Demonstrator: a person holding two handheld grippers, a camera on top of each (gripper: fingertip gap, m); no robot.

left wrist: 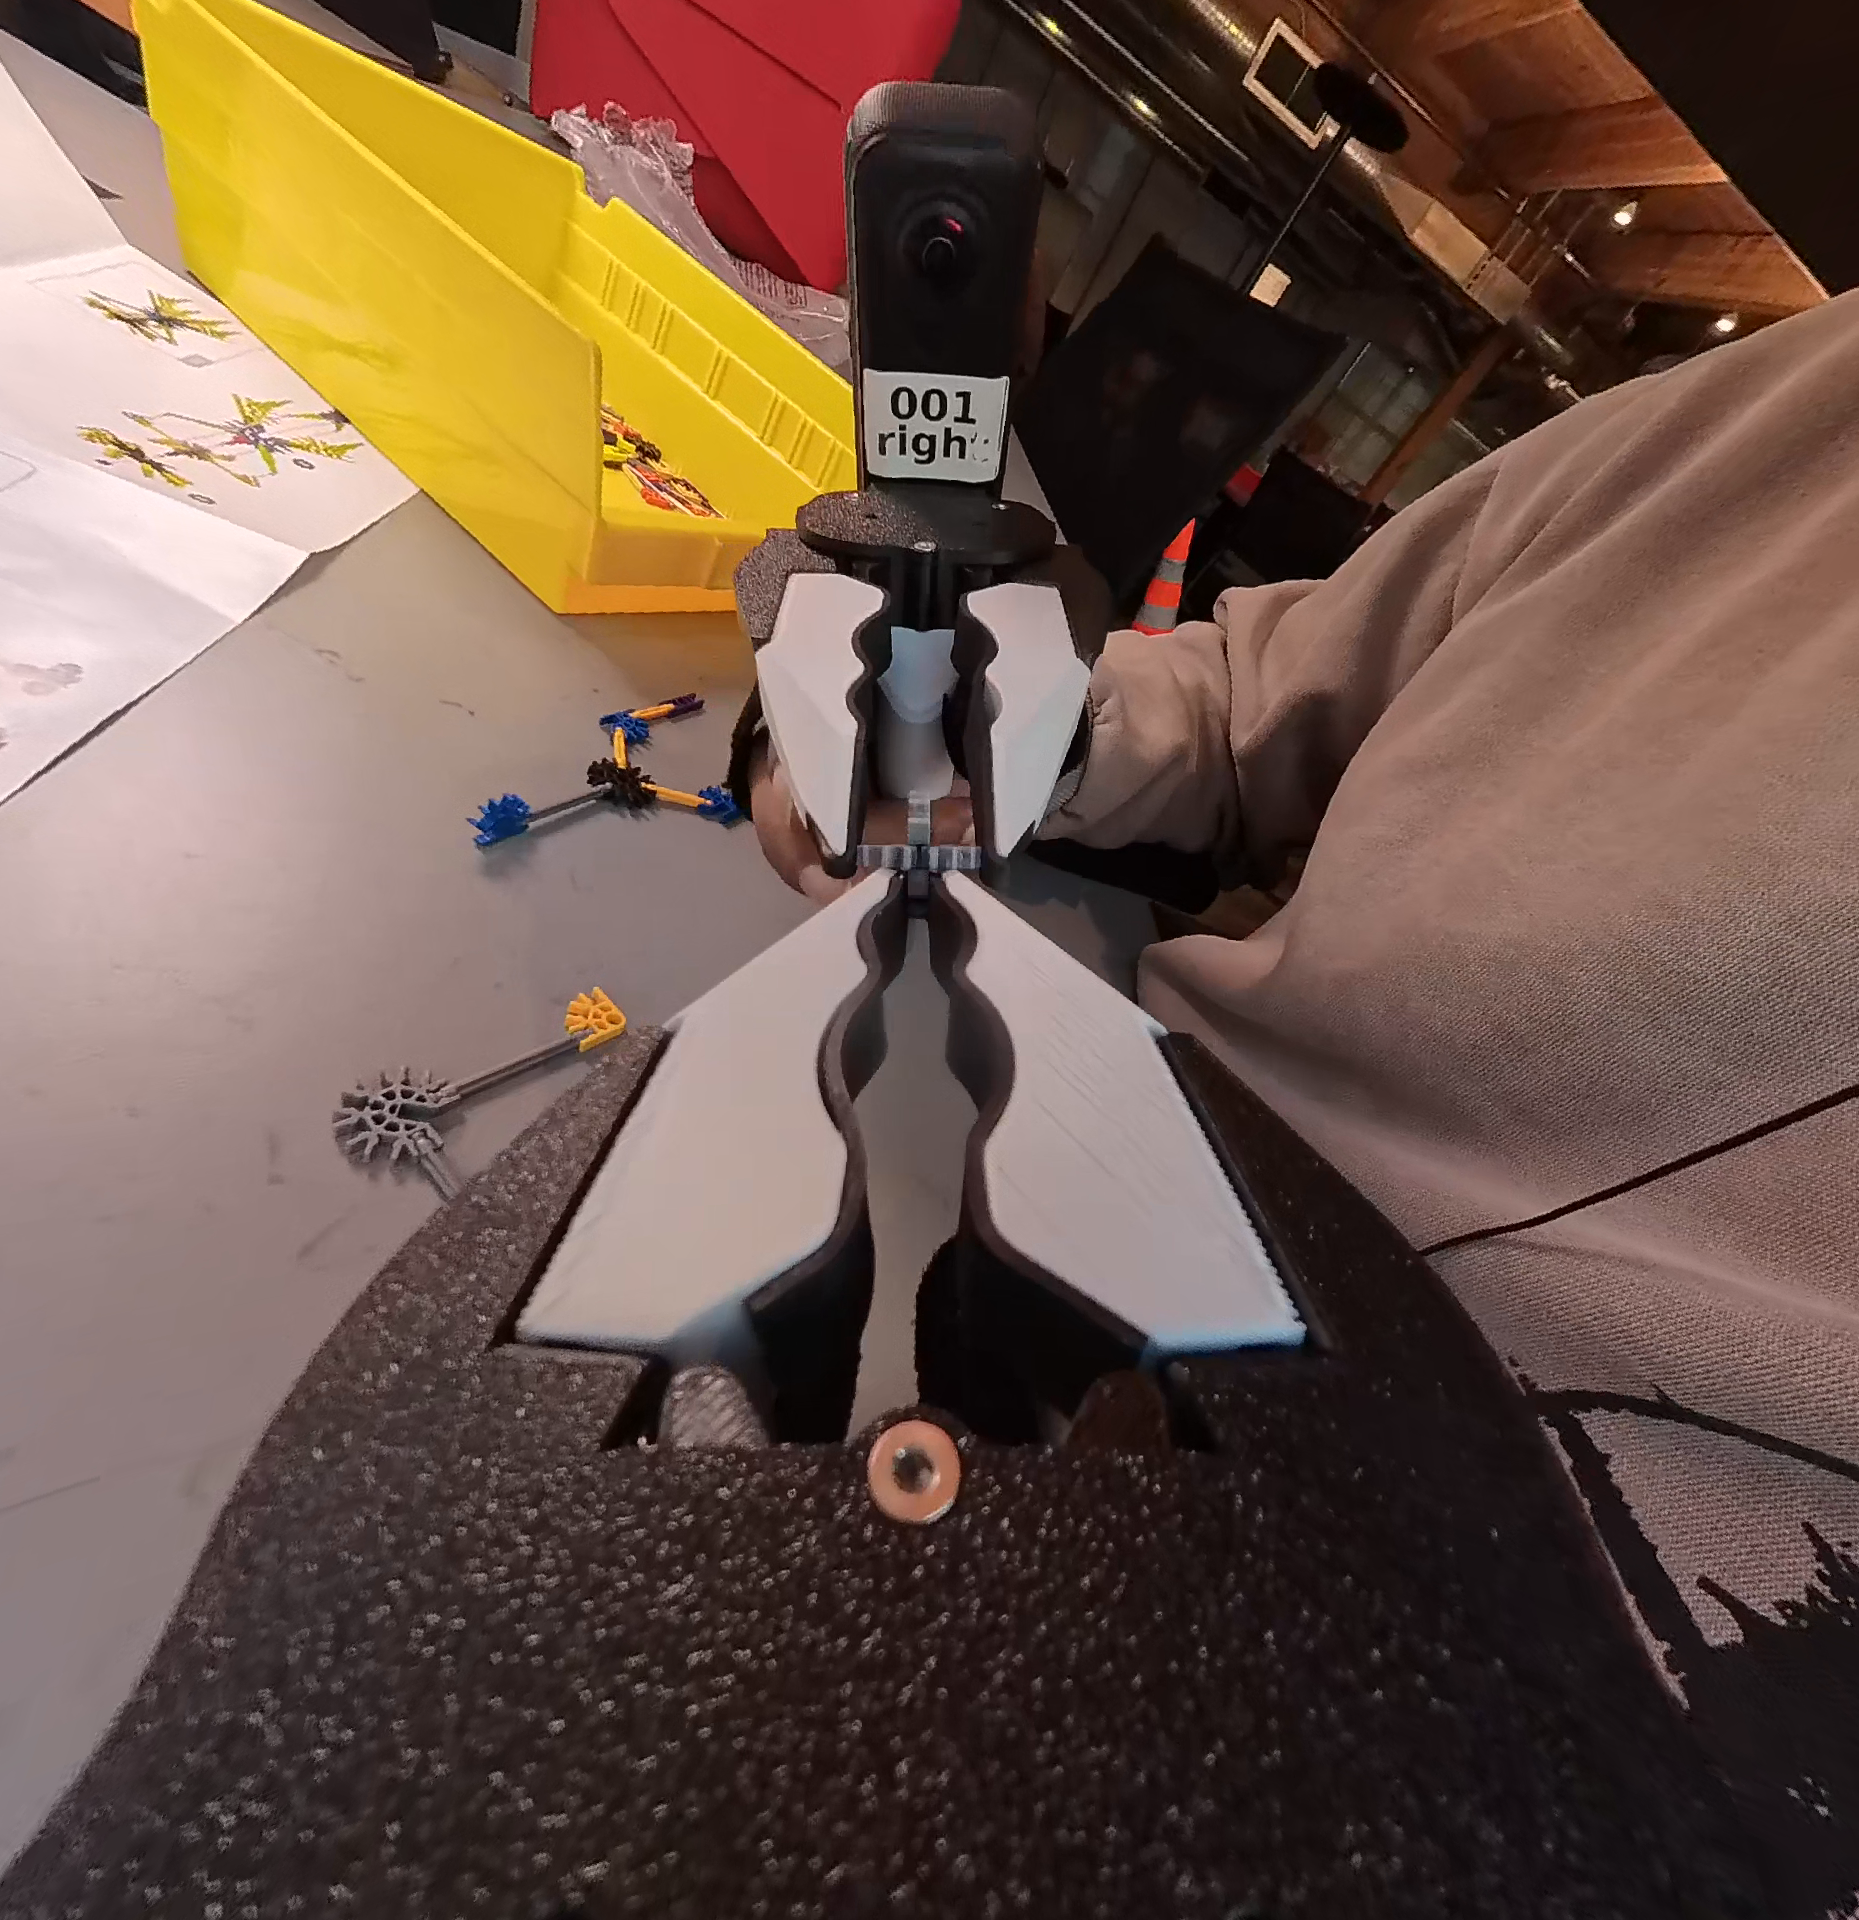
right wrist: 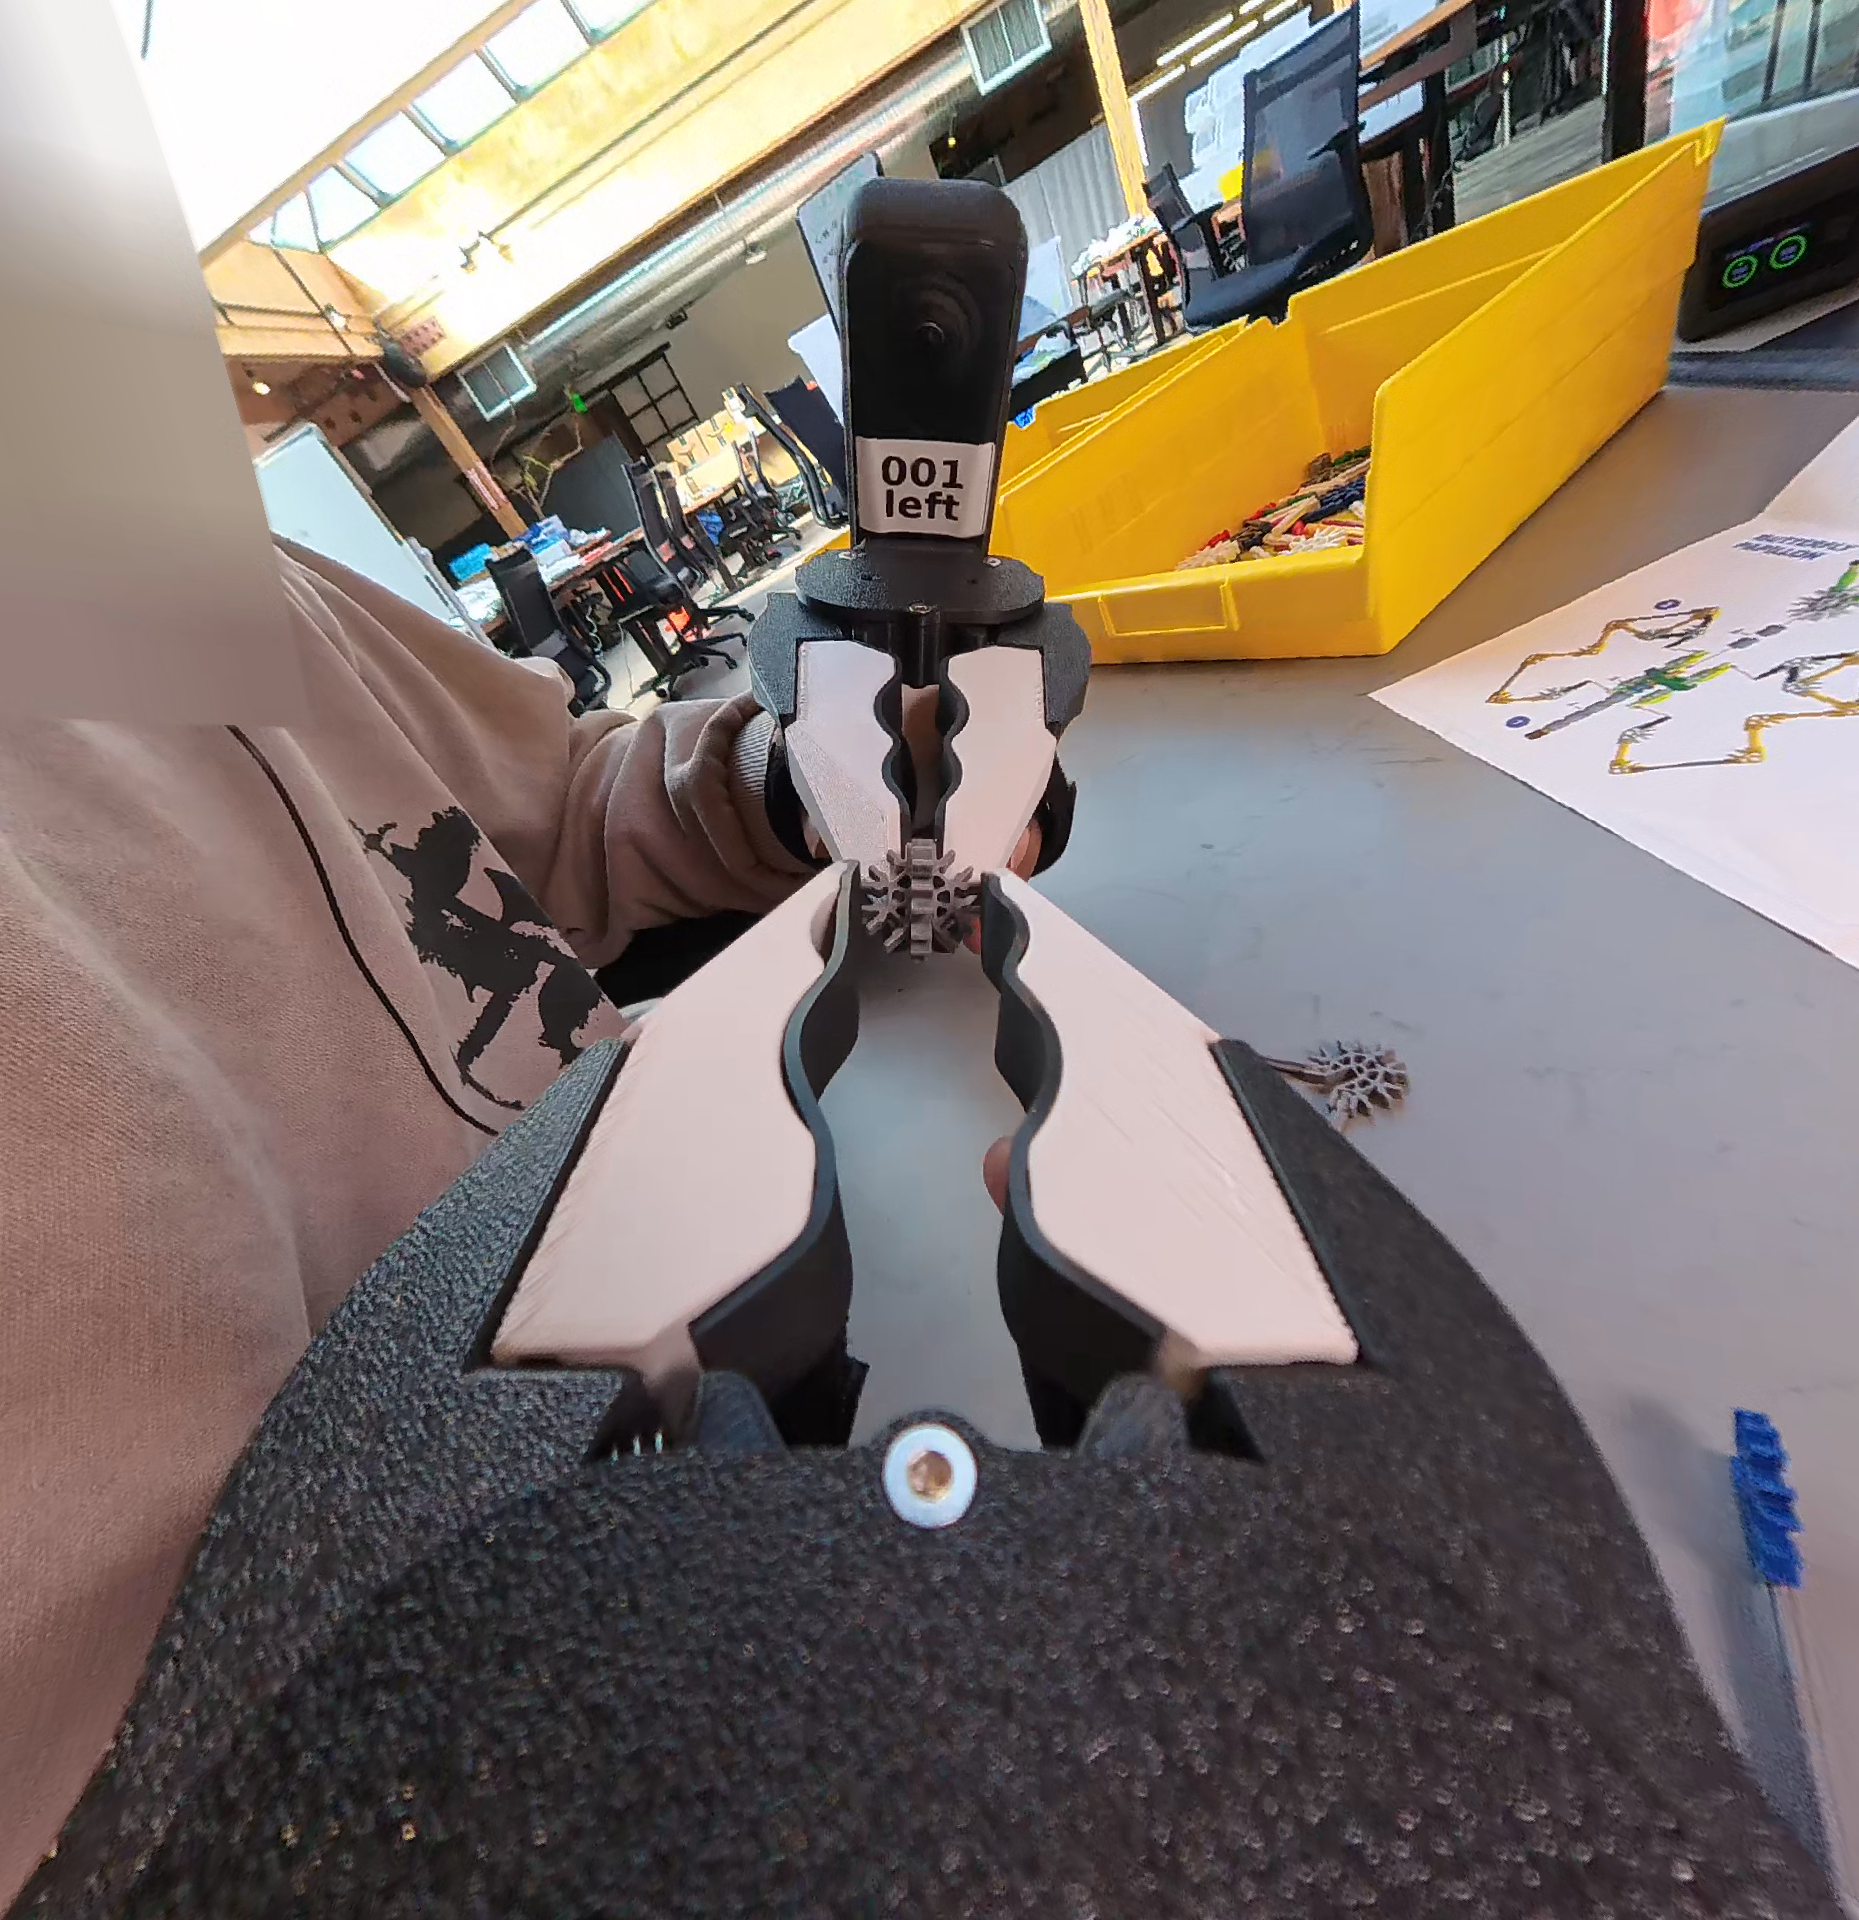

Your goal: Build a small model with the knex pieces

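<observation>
Above the grey counter (left wrist: 229,1039), just in front of the yellow bin (left wrist: 405,312), I have both claws meeting tip to tip around a small grey snowflake-shaped connector (right wrist: 917,902). My right claw (right wrist: 920,914) is closed on the connector, its fingers pinching it on two opposite rims so the flat toothed face looks back at the right wrist camera. My left claw (left wrist: 917,888) points straight at it from the opposite side; its tips are drawn nearly together on a narrow grey piece (left wrist: 918,831) that joins the connector at its middle, seen edge-on from the left wrist view. I judge that piece's long axis runs along the line between the two claws, so any push or pull goes straight along the fingers, and neither hand is nearer than the other. On the counter on the near side of the bin lie a blue, black and yellow rod assembly (left wrist: 618,774) and a grey connector with a rod and yellow end (left wrist: 468,1091). Beside the bin a printed instruction sheet (right wrist: 1683,707) lies flat.
</observation>
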